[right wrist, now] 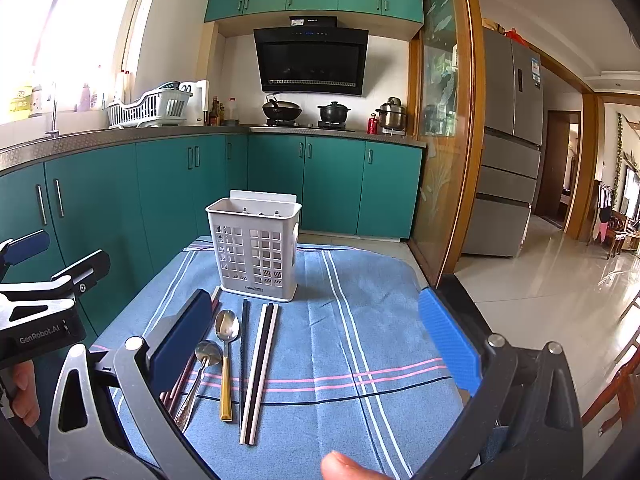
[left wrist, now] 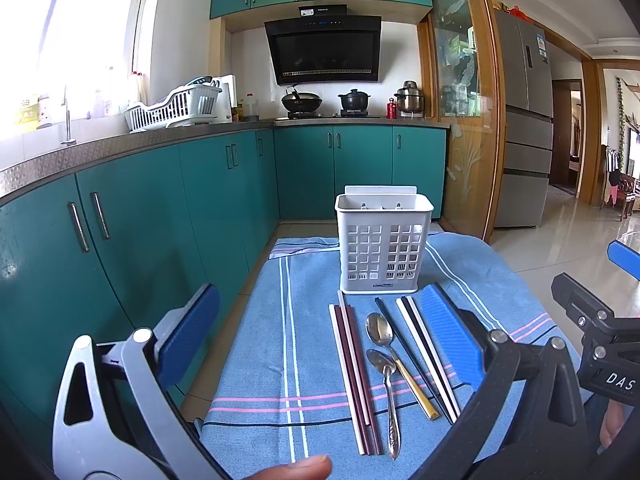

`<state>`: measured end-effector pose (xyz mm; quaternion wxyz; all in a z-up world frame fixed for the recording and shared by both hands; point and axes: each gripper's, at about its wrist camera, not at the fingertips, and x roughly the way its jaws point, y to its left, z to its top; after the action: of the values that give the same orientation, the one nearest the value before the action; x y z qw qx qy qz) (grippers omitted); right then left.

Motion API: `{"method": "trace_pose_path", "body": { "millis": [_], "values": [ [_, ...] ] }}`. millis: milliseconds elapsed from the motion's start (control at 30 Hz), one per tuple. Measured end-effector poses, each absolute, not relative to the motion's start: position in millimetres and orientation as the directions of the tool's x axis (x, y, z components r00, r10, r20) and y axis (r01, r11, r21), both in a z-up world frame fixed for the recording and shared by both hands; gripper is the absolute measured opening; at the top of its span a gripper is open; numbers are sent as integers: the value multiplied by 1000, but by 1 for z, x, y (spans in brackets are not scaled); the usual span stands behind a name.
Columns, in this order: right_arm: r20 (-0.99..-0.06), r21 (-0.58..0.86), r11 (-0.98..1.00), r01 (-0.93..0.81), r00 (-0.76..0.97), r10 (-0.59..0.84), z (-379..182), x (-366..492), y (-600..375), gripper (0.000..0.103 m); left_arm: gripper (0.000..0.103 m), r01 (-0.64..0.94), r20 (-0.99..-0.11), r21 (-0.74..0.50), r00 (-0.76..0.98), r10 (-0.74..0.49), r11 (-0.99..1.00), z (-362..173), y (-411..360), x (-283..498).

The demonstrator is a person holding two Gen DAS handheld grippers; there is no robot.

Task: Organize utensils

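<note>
The left hand-held gripper [left wrist: 320,334] has two flat finger pads of textured blue rubber. One pad [left wrist: 192,332] sits on a silver-grey metal linkage with triangular cut-outs and round rivets; the other pad [left wrist: 448,330] sits on a matching black linkage. The right hand-held gripper [right wrist: 316,338] is built the same way, silver beside one blue pad, black beside the other. White lettering reading "GenRobot.AI" marks the left gripper's black housing, near small screws.
</note>
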<state>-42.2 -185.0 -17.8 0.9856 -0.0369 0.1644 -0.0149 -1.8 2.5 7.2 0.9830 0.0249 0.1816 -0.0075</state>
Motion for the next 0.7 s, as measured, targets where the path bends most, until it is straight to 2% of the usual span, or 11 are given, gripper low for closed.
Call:
{"method": "trace_pose_path", "body": {
  "millis": [700],
  "values": [
    [-318, -76, 997, 17, 947, -40, -18, -44, -184, 100, 100, 24, -353, 43, 936, -7, 999, 11, 2, -8]
  ]
}}
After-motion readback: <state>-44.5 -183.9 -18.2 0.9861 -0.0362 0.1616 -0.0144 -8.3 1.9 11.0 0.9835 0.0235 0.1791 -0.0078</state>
